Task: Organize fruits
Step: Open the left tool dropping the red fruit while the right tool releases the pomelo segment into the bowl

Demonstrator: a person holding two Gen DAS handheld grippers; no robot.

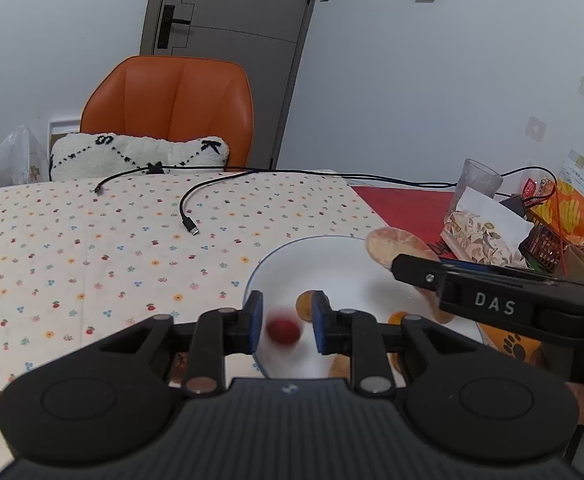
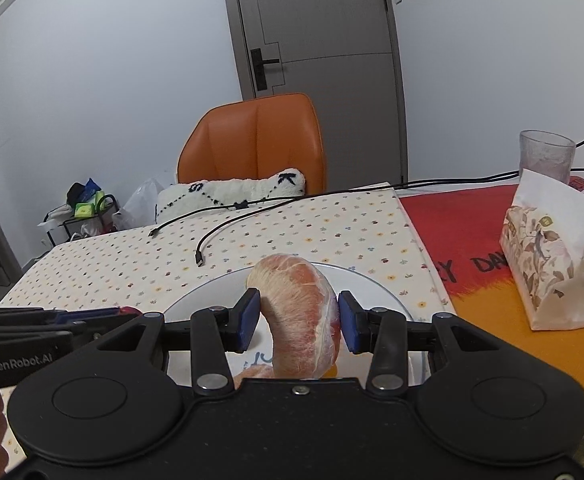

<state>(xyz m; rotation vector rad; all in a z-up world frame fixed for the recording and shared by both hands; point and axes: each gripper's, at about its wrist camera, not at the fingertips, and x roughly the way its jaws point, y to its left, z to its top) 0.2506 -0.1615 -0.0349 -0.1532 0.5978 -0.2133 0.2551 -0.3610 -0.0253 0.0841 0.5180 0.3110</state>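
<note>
My left gripper [image 1: 287, 320] hangs over the near part of a white plate [image 1: 344, 252], its blue pads apart. A small red fruit [image 1: 283, 330], blurred, sits in the gap with space on both sides. A small orange fruit [image 1: 303, 305] lies on the plate just beyond. From the right, my right gripper [image 1: 402, 266] comes in over the plate, shut on a peeled pink citrus segment [image 1: 388, 245]. In the right wrist view that gripper [image 2: 299, 320] clamps the curved segment [image 2: 298, 308] above the plate [image 2: 372, 282]. The left gripper [image 2: 112, 314] shows at the left edge.
The plate sits on a flowered cloth [image 1: 92, 248], with two black cables [image 1: 188, 216] lying on the cloth beyond the plate. To the right are a tissue pack [image 2: 552, 272], a cup [image 2: 546, 156], snack bags [image 1: 572, 204] and a red-orange mat [image 2: 464, 224]. An orange chair [image 1: 168, 108] stands behind.
</note>
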